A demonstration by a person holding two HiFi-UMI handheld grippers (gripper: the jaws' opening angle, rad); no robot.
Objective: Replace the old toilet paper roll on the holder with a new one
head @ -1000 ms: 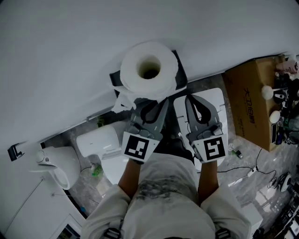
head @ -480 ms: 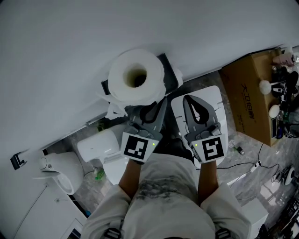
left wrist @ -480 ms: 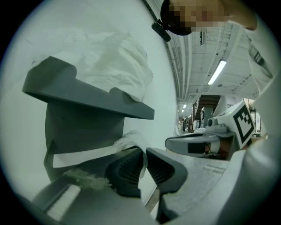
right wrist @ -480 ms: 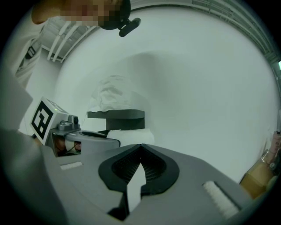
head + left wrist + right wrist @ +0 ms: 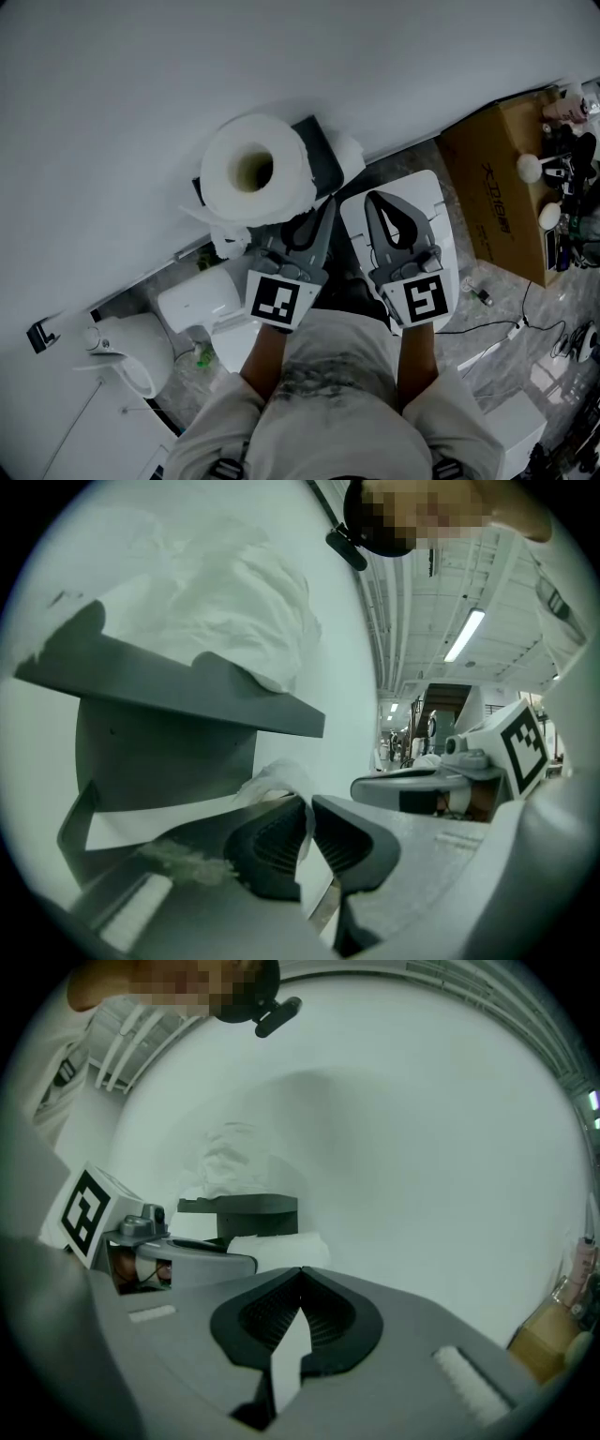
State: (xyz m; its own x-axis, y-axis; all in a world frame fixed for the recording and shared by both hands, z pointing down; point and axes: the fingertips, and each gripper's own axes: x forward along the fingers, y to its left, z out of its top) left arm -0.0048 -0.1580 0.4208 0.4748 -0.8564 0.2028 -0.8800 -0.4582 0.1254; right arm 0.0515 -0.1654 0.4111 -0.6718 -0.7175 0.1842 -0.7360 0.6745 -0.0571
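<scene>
A: State of the left gripper (image 5: 308, 808)?
B: Nearly shut, jaws just been closing. Clamped on a thin paper tail (image 5: 281, 778), sheet running down between the pads.
A: And the right gripper (image 5: 300, 1275)?
B: Fully closed, holding nothing. Sitting at 3 o'clock of the left one, side by side, both aimed at the wall (image 5: 141, 84).
A: Source of the tail?
B: Can't trace it all the way. Leads up toward the grey holder (image 5: 187, 700), in under its shelf, just ahead of the left tips.
A: Rolls?
B: Two. Full roll (image 5: 253, 169) standing on end on top of the holder shelf, core hole facing up, at 11 o'clock from the left tips in the head view. Second roll (image 5: 279, 1247) lying under the shelf, poking out on the holder's 3 o'clock side, roughly 1 o'clock from the left tips.
A: Anything else close by?
B: Crumpled white paper (image 5: 230, 242) at 7 o'clock of the full roll, beside the left gripper.
A: Further out?
B: Cardboard box (image 5: 497, 197) on the floor against the wall, 3 o'clock of the right gripper, well apart.
</scene>
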